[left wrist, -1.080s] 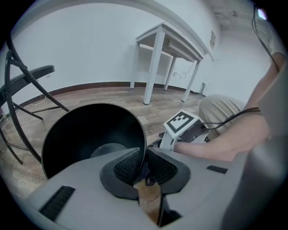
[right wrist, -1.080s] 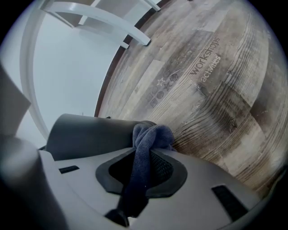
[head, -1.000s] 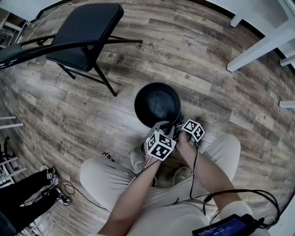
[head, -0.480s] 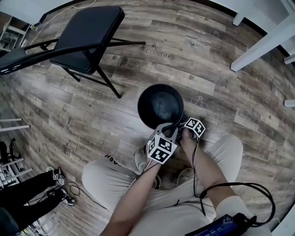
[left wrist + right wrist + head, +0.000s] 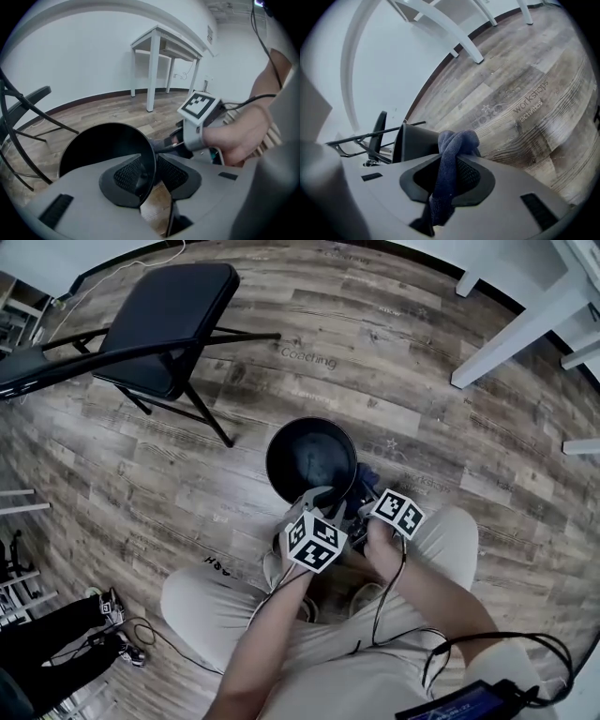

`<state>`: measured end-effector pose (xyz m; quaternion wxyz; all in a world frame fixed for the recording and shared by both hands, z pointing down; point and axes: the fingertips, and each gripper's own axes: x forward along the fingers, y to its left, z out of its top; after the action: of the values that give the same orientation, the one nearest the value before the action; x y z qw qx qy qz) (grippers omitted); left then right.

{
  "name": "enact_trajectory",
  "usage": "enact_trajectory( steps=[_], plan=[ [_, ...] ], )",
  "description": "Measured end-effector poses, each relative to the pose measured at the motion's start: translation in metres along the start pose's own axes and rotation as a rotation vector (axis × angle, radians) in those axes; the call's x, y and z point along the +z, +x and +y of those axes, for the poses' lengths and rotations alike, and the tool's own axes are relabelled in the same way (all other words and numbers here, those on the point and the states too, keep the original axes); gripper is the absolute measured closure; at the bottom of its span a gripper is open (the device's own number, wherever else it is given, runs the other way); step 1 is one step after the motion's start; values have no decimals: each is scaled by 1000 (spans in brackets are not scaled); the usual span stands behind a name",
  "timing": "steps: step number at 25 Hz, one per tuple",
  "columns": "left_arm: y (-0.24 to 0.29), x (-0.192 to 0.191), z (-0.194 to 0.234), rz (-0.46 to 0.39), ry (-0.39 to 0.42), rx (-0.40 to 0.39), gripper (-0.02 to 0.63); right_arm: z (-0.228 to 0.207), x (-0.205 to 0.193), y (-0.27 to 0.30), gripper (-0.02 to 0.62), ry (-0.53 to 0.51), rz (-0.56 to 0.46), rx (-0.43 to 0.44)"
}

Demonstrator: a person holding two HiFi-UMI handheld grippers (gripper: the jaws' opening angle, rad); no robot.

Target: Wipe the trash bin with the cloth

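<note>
Black bin on the floor at the feet, rim between left gripper jaws, just eased apart, pads not pressing. Blue cloth pinched in right gripper, beside the bin wall. Probably regripping before wiping.

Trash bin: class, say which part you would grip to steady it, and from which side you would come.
Grip the trash bin by its thin top rim on the near side, coming from above, one pad inside and one outside: it stands upright and open-topped. The left claw already straddles that rim there; its jaws have just been opening.
</note>
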<state>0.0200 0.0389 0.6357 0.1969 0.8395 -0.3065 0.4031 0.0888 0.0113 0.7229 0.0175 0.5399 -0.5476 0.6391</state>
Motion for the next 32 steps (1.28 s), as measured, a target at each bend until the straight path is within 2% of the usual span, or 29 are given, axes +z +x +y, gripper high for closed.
enact_trajectory(
  steps=[2, 6, 11, 15, 20, 23, 28, 32],
  plan=[
    [-2, -11, 2, 49, 27, 4, 497, 14, 0, -21, 525, 10, 5, 55],
    [-4, -32, 11, 140, 136, 52, 476, 30, -8, -51, 525, 20, 21, 126],
    [-5, -36, 10, 137, 137, 27, 476, 45, -28, -65, 525, 53, 44, 168],
    [-4, -37, -1, 153, 117, -49, 483, 56, -37, -66, 525, 88, 20, 198],
    [3, -48, -1, 214, 226, -20, 494, 50, -35, -55, 525, 141, -17, 209],
    [6, -54, 0, 222, 217, -12, 540, 50, -39, -49, 525, 140, -11, 215],
    [6, -51, -1, 197, 133, -6, 541, 40, -46, -34, 526, 169, -12, 218],
    [9, -45, -3, 171, 62, -18, 545, 20, -48, -17, 525, 222, -28, 181]
  ],
)
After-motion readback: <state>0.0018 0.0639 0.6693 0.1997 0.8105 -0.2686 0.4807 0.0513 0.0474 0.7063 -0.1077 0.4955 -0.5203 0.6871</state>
